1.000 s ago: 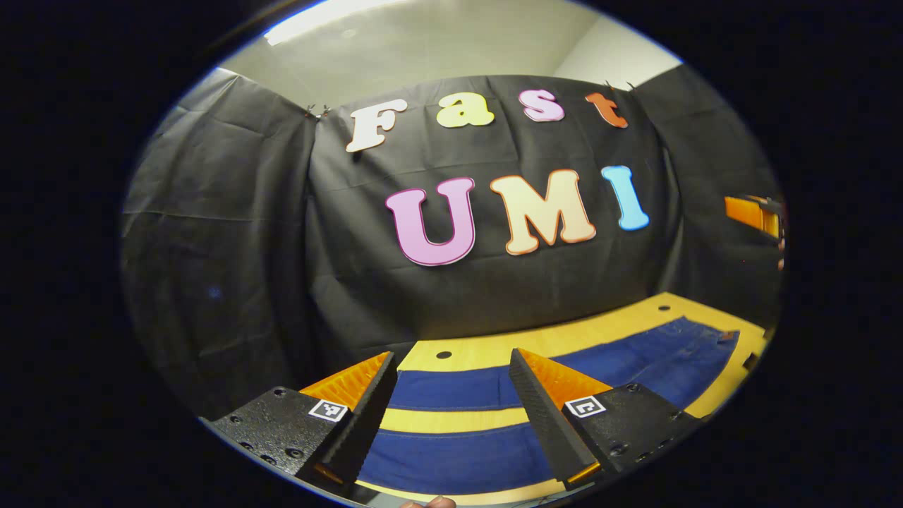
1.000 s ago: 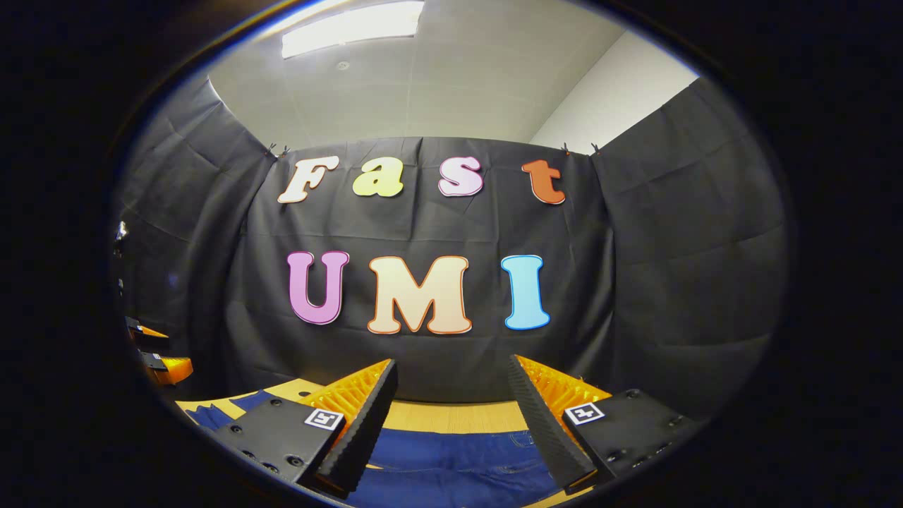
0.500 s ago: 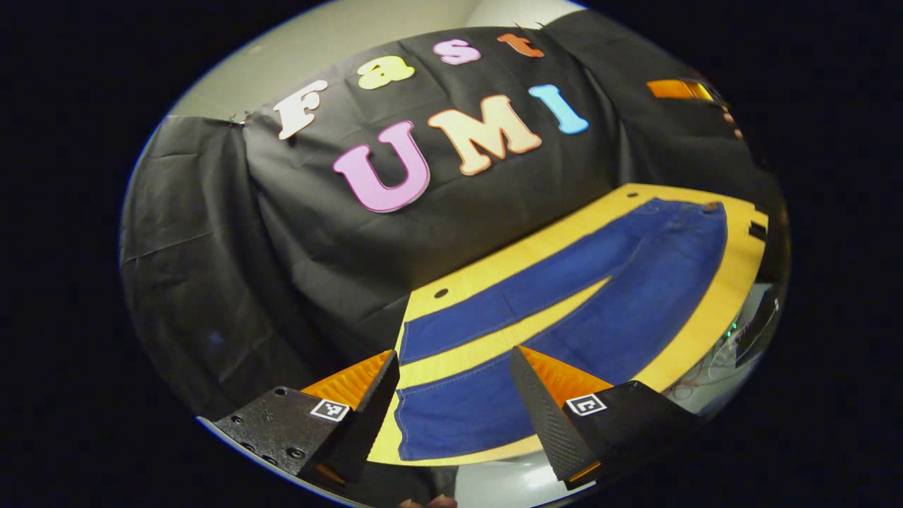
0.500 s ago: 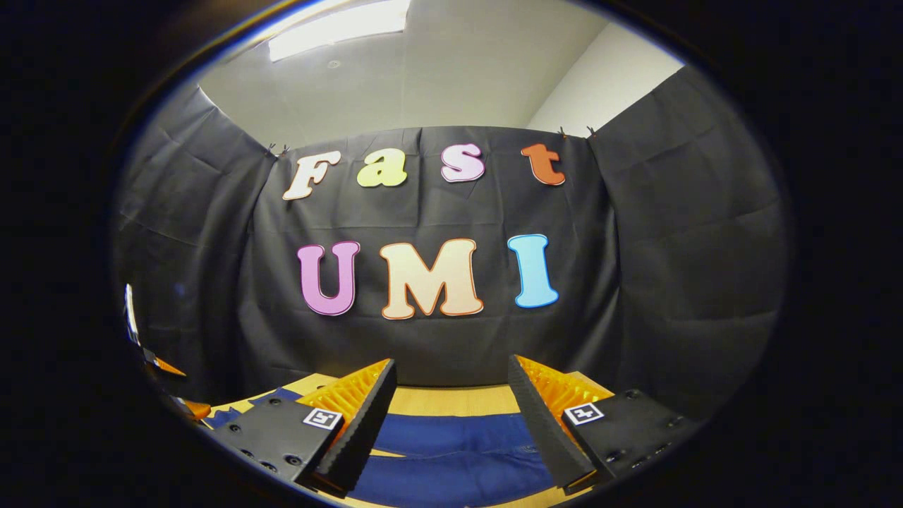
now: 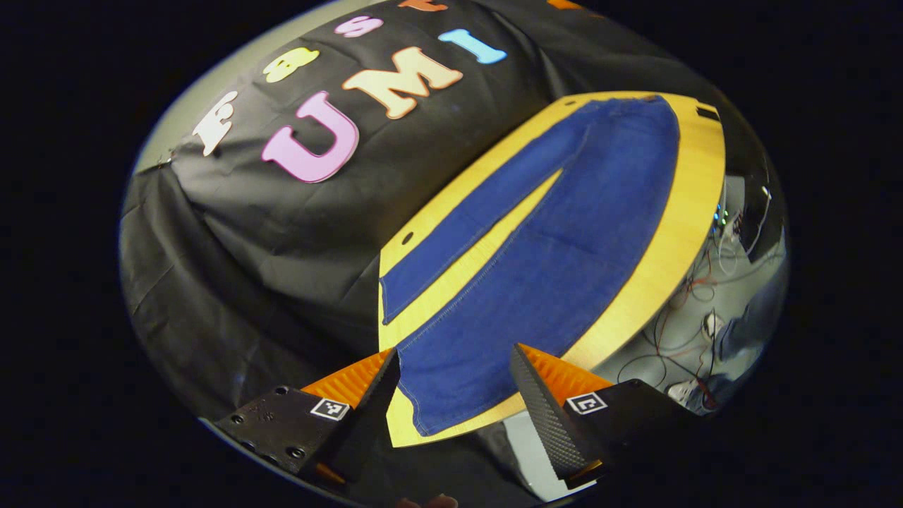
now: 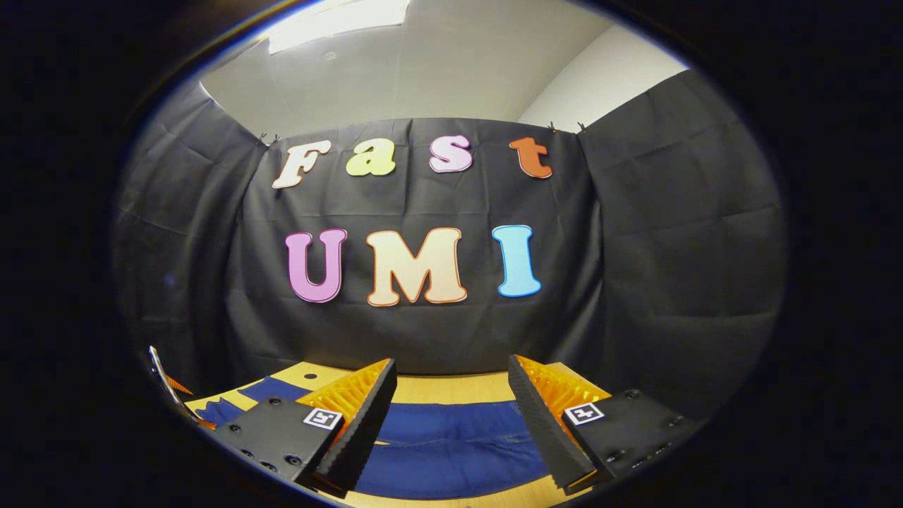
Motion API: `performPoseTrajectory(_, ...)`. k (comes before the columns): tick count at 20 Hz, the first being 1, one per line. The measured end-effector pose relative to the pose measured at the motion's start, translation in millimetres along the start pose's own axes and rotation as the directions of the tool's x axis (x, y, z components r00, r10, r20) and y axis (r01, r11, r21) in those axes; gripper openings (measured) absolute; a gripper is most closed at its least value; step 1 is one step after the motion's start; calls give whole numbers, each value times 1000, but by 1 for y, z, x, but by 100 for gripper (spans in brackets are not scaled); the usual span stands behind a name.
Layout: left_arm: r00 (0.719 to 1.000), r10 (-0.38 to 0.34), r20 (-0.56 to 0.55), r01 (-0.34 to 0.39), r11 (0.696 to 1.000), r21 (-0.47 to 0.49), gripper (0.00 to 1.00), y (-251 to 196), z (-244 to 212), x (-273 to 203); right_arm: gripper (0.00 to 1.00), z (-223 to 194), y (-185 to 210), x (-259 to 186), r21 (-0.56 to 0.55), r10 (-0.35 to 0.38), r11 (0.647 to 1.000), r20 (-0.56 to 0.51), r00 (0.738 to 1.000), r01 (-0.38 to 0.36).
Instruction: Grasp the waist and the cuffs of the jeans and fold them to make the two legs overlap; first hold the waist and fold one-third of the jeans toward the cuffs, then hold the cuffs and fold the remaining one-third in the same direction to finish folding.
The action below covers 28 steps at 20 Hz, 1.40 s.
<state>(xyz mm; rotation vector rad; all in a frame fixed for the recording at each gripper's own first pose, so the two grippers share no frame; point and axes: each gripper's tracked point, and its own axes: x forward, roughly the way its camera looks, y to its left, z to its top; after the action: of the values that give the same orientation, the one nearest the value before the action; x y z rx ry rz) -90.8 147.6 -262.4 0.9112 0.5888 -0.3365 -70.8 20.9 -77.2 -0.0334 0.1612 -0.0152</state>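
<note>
Jeans of dark blue denim (image 5: 557,240) lie flat and unfolded on the yellow wooden table (image 5: 695,190), legs spread in a narrow V. Ahead of the left gripper (image 5: 451,395) — fingers wide apart, holding nothing — sits the nearer leg's cuff. The right gripper (image 6: 451,416), equally wide open and empty, hovers above the denim — the jeans (image 6: 451,451) lie just beyond its fingers

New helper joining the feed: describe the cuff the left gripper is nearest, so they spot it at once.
Find the yellow table with blue jeans spread flat, legs apart. Follow the nearer, wider-looking leg down to its cuff, which lies between the open fingers of the left gripper. The other leg's cuff lies farther, beside the black cloth wall.
</note>
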Motion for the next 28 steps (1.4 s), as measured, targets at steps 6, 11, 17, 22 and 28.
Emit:
performPoseTrajectory(6,995,-58,-84,75,972,223,95,-21,-24,22,98,-7,-19,-5,-25,-46,999,-18,999,45)
performPoseTrajectory(11,978,-145,-150,183,942,282,95,-39,-36,39,100,-11,-31,-5,-28,-84,996,-26,996,83)
performPoseTrajectory(17,976,-157,-153,200,921,335,87,-40,-34,57,96,-18,-35,-5,-44,-114,993,-42,993,112)
performPoseTrajectory(22,970,-197,-143,238,891,386,67,-43,-28,79,98,-26,-36,-10,-54,-137,990,-61,989,134)
performPoseTrajectory(28,955,-247,-167,292,883,367,3,-54,-41,83,98,-35,-44,-10,-119,-145,984,-81,986,135)
